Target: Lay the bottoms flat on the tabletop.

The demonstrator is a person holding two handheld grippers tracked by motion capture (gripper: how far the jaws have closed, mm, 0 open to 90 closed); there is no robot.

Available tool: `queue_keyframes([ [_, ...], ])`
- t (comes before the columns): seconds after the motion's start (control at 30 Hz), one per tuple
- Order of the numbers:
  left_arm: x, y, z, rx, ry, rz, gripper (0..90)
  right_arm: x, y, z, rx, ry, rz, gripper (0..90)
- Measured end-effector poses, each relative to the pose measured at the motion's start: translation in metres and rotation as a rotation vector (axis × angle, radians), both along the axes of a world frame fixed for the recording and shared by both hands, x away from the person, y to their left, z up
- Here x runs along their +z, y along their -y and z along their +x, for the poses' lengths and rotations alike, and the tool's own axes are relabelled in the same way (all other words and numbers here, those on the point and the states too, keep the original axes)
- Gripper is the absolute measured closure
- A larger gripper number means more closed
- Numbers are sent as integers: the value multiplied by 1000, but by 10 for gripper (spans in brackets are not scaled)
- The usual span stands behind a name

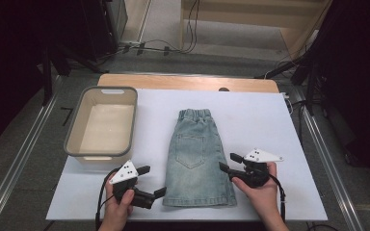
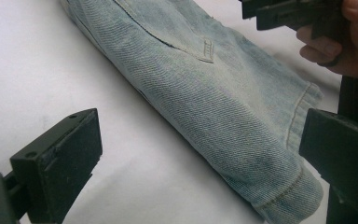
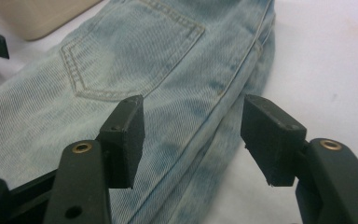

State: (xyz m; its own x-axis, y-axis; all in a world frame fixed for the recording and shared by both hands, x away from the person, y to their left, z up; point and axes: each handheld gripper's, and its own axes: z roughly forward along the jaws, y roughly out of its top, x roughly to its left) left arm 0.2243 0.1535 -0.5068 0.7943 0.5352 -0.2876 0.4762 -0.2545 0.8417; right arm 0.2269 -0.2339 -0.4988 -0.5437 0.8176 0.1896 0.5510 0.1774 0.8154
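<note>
Now, at the far left of the white table (image 1: 279,144) an empty beige bin (image 1: 101,122) is seen. Near the front edge, the left gripper (image 1: 151,180) is held with jaws spread, beside the denim skirt (image 1: 197,159) laid flat at the centre. The right gripper (image 1: 229,162) is held parted at the skirt's right side seam, nothing pinched.

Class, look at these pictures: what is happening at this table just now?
A person holds a pair of tongs in each hand, one on either side of folded denim shorts lying flat on a white table. The left tongs sit open by the bottom left corner of the shorts. The right tongs are open at the right edge, not gripping yet. A beige tub stands to the left.
</note>
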Motion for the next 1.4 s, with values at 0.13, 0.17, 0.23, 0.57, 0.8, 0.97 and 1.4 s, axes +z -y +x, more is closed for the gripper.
queue_keyframes([
  [0.13,0,0,0,1,0,0,0,-5,-1,-6,12,-26,8,388],
  [0.17,0,0,0,2,0,0,0,-7,-2,-7,16,-32,11,388],
  [0.23,0,0,0,1,-1,1,0,-10,-3,-10,20,-47,15,388],
  [0.57,0,0,0,6,1,5,0,-22,-13,-15,38,-108,-1,383],
  [0.8,0,0,0,6,0,4,0,-24,-15,-14,44,-121,-13,380],
  [0.97,0,1,0,7,1,5,0,-24,-15,-14,56,-122,-6,442],
  [1.4,0,1,0,9,3,8,0,-20,-10,-17,65,-101,19,686],
])
